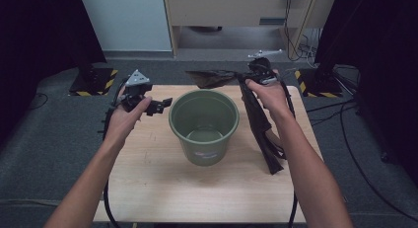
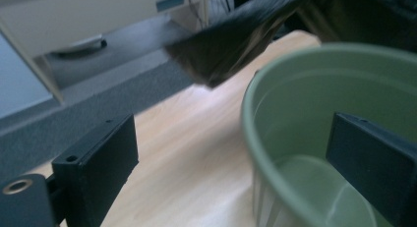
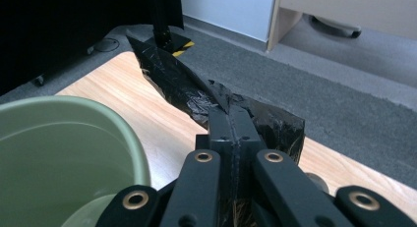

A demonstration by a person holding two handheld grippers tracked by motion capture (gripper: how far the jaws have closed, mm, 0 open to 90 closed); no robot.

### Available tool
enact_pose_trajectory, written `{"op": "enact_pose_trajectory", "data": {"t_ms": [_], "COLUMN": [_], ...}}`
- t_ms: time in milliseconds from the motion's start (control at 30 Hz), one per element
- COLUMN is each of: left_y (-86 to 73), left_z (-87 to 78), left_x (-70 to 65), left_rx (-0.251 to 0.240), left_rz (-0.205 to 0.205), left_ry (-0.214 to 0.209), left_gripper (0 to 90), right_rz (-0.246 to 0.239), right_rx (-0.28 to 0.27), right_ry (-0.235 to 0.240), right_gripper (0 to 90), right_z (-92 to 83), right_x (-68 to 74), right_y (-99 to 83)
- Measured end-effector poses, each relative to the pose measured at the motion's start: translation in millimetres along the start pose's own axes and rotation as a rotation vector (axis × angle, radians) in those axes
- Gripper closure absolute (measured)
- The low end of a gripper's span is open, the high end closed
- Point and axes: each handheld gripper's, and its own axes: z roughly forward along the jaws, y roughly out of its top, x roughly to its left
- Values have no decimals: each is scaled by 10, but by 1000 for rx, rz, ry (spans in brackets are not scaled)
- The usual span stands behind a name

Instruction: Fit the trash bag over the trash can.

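**Bag held up beside the bucket, second gripper not yet on it**

The wooden table (image 1: pixel 148 188) carried one green bucket (image 1: pixel 204 125), standing upright and empty near its middle. To the bucket's right, a black plastic bag (image 1: pixel 259 122) hung from the right gripper (image 1: pixel 245 80), its long lower part trailing down to the tabletop and one flap sticking out level above the bucket's far rim.

The step in hand looked like opening the bag to line the bucket. To do that well, the free gripper would need to take the flap's loose edge, well apart from the pinch already made, so that the two layers could be parted rather than bunched. Pulling gently would matter, since thin film tears and slips. The bag's mouth would have to be spread wider than the rim before being brought down over it, and the bucket, being light, could tip if the film dragged on one side.

The right gripper's jaws were pressed fully together on the bag, with crumpled film (image 3: pixel 196 92) running out beyond their tips in the right gripper view. The left gripper (image 1: pixel 165 103) was held to the bucket's left with its jaws spread wide and nothing between them; its fingers (image 2: pixel 101 160) framed the bucket's rim (image 2: pixel 255 119), and the flap (image 2: pixel 231 47) hung ahead of and above them, not touching either.
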Motion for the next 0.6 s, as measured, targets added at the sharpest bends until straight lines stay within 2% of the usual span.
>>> {"op": "enact_pose_trajectory", "data": {"t_ms": [33, 100, 200, 267, 300, 400, 433, 467, 533, 600], "left_y": [68, 190, 336, 370, 437, 495, 546, 573, 623, 662], "left_z": [32, 94, 213, 252, 335, 409, 475, 509, 583, 643], "left_x": [-16, -67, -129, -155, -186, -223, -280, -301, -342, -356], "left_rx": [-18, -19, 2, 12, 21, 29, 29, 44, 53, 55], "left_rz": [22, 42, 89, 81, 96, 98, 111, 127, 161, 165], "left_ry": [-16, -30, -30, -27, -29, -39, -56, -54, -41, -45], "left_gripper": [41, 40, 40, 40, 42, 52, 57, 57, 56, 57], "right_rz": [4, -7, -20, -31, -44, -65, -73, -94, -107, -117], "right_rx": [-6, -9, -7, -5, -7, -7, -12, -16, -24, -34], "right_ry": [7, 12, 20, 22, 31, 43, 51, 46, 61, 74], "right_gripper": [900, 900, 900, 900, 900, 900, 900, 900, 900, 900], "right_z": [-13, -30, -35, -35, -43, -65, -74, -82, -99, -118], "right_x": [18, 45, 101, 123, 177, 264, 295, 331, 403, 470], "right_y": [17, 49, 91, 103, 125, 165, 180, 194, 220, 245]}}
